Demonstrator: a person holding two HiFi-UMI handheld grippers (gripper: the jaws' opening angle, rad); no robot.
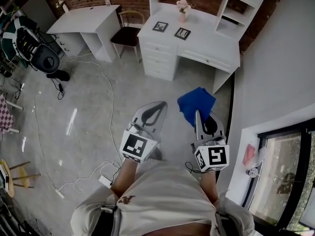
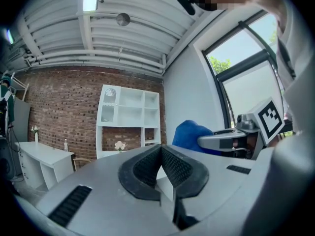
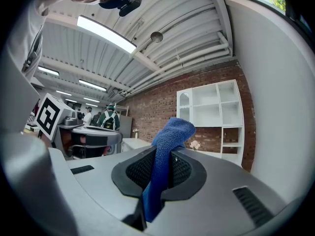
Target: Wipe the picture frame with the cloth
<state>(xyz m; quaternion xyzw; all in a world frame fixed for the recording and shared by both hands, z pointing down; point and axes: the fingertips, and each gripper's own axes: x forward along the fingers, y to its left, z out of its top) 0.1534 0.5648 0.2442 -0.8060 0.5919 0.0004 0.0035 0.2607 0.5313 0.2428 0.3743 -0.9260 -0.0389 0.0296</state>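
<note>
- While your right claw clamps just a fold of cloth, wiping could tug it free.
- Your left claw sits together, empty: unbraced, the far picture frame could slide.

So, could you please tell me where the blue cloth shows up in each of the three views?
Head view: the blue cloth lies right of centre, at the tip of the right hand-held gripper.
Left gripper view: the cloth is right of centre, against the white wall.
Right gripper view: the cloth is central, pinched between the jaws.
Shared landmark: the white shelf unit.
</note>
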